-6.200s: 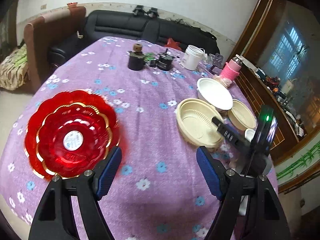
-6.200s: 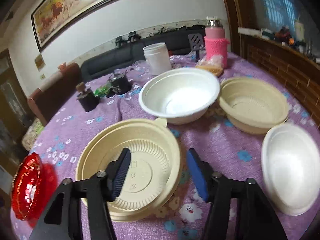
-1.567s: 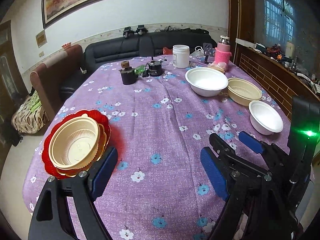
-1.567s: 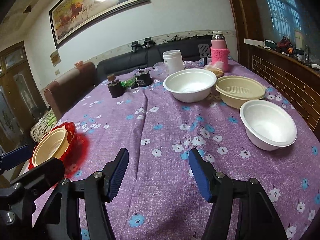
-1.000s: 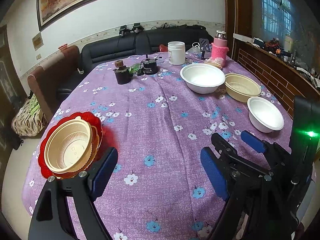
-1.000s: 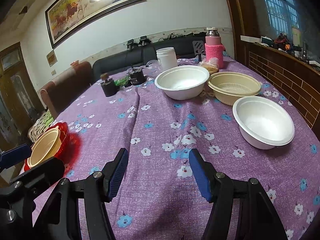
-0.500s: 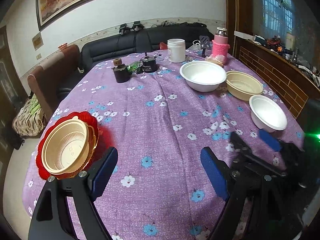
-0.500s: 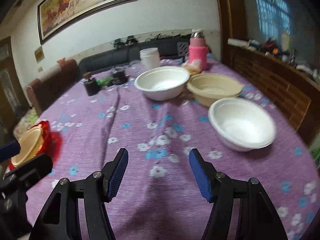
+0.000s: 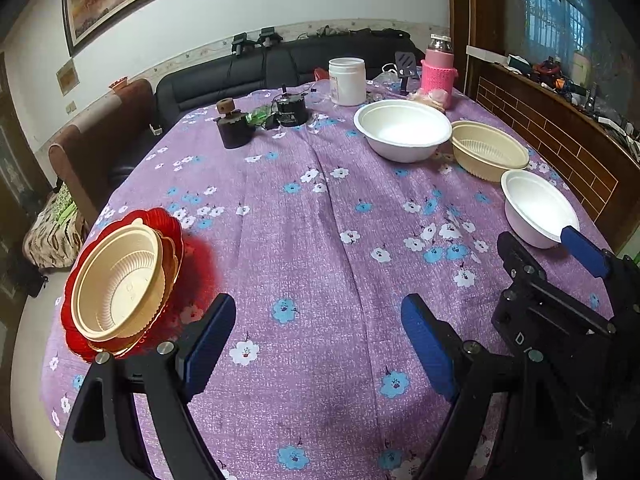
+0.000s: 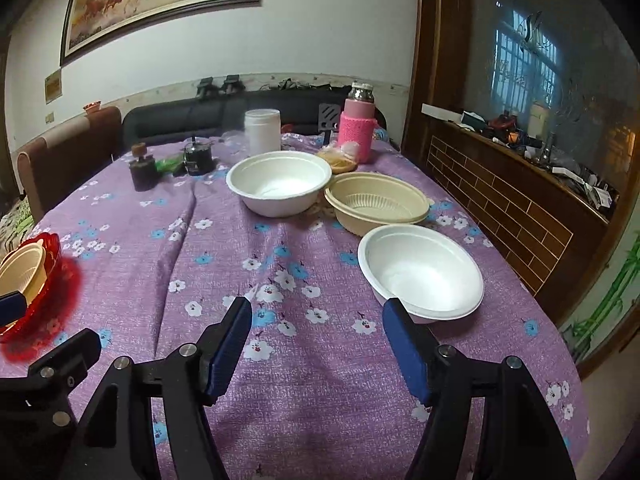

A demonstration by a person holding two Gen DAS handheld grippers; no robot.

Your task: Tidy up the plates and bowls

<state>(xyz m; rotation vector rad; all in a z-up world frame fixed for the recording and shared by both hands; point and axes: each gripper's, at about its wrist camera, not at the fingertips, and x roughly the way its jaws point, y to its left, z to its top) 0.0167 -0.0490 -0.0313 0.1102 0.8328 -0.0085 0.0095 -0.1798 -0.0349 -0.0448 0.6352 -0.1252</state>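
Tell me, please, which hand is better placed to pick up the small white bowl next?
Probably the right: the right gripper is open and empty, with the small white bowl just ahead.

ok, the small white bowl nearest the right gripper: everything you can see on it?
The small white bowl is round, matte white, foam-like, with a thin flared rim. It is empty, upright on the purple floral tablecloth, just in front of the beige bowl; whether they touch is unclear. Nothing grips it.
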